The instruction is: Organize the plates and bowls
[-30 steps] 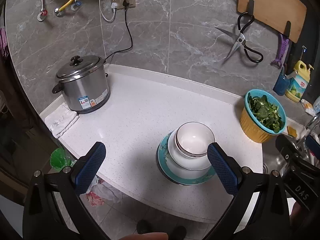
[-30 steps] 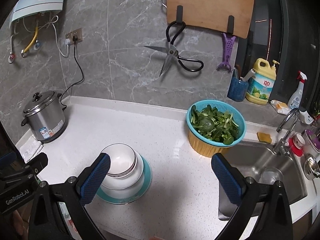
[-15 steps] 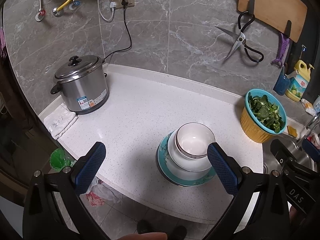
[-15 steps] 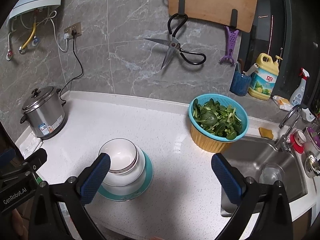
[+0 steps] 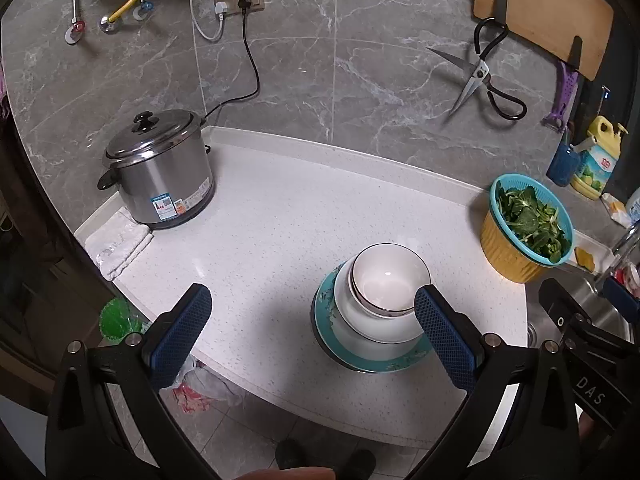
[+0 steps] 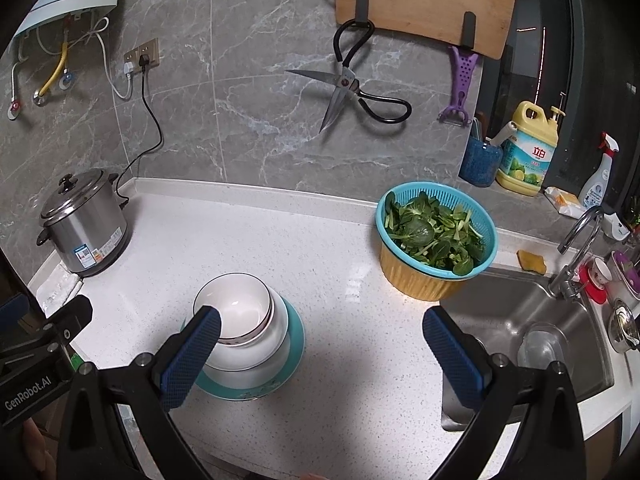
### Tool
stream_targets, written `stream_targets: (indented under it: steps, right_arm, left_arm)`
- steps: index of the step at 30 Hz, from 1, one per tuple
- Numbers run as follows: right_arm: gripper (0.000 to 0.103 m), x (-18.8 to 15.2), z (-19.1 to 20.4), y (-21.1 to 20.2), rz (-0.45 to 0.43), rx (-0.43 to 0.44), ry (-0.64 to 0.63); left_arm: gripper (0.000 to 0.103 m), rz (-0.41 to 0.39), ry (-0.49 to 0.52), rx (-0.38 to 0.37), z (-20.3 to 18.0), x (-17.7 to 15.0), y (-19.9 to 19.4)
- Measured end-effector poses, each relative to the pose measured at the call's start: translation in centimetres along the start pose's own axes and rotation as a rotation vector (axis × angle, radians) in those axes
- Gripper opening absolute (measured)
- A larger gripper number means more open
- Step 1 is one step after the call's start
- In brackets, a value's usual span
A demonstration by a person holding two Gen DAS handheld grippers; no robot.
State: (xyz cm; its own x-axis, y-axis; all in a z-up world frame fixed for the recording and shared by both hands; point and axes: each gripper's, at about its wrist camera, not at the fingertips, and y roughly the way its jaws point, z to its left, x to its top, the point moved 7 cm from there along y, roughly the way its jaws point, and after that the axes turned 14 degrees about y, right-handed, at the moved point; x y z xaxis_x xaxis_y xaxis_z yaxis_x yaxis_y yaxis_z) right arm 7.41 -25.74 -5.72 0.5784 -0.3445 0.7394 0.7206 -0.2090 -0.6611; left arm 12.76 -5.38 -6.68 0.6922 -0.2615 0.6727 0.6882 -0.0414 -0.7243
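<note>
A small white bowl (image 5: 388, 280) with a dark rim sits in a larger white bowl (image 5: 372, 322), on a teal-rimmed plate (image 5: 344, 350), near the front edge of the white counter (image 5: 288, 216). My left gripper (image 5: 310, 326) is open and empty, held above the counter in front of the stack. The stack also shows in the right wrist view: small bowl (image 6: 236, 304), larger bowl (image 6: 260, 350), plate (image 6: 294, 346). My right gripper (image 6: 320, 354) is open and empty, above the counter to the right of the stack.
A steel rice cooker (image 5: 158, 176) stands at the back left, a folded cloth (image 5: 118, 246) beside it. A teal colander of greens (image 6: 436, 238) sits in a yellow bowl beside the sink (image 6: 532, 332). Scissors (image 6: 352, 88) and a cutting board (image 6: 420, 0) hang on the wall.
Both grippers have drifted slightly; the views have shifted a little. The stack has not moved and both grippers have stayed open.
</note>
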Motion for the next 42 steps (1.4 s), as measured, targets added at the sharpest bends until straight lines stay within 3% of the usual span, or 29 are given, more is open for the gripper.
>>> stream_targets:
  steps: [42]
  right_arm:
    - [0.103, 0.2, -0.3, 1.4, 0.011, 0.005, -0.011]
  left_arm:
    - [0.103, -0.014, 0.017, 0.0, 0.6, 0.4, 1.3]
